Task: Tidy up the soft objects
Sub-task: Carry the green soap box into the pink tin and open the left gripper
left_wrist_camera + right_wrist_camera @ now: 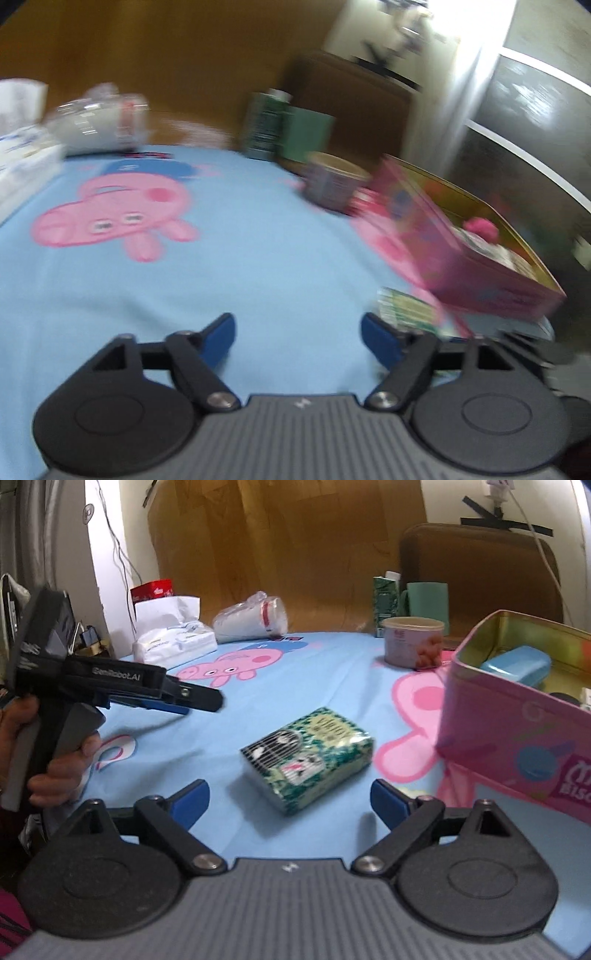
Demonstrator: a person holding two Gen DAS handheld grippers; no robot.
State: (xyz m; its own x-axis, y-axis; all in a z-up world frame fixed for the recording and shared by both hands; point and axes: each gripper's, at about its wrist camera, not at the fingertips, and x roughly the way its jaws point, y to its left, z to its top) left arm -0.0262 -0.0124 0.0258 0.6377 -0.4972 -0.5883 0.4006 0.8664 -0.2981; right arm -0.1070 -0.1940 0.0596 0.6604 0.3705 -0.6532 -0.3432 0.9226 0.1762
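Cloth (295, 686), light blue with pink pig figures, covers the surface and lies mostly bare in the middle, open room between the clutter at its edges. A pink tin (517, 716) stands at the right, lid off, a blue case (517, 666) inside; the letters "BISC" show on its side. A green tissue pack (308, 757) lies flat on the cloth just left of the tin, apart from it, its long axis running from near-left to far-right; its printed lettering is too small to read. Along the far edge sit a white tissue pack (175, 642), a bagged stack of cups (253, 618) on its side, a round tub (412, 642) and a green carton (386, 602).

The right tongs (290, 799) hover just short of the green pack, blue fingers (192, 797) wide apart, nothing between them, touching nothing.

The left tongs (297, 336) show in their own blurred view with fingers apart over bare cloth and nothing held; the green pack (406, 308) lies just beyond the right finger. From the right view the left tongs (207, 701) are seen side-on, gripped by a hand (55, 764) at the left edge, "GenRobot.AI" written on the body, well apart from the pack.
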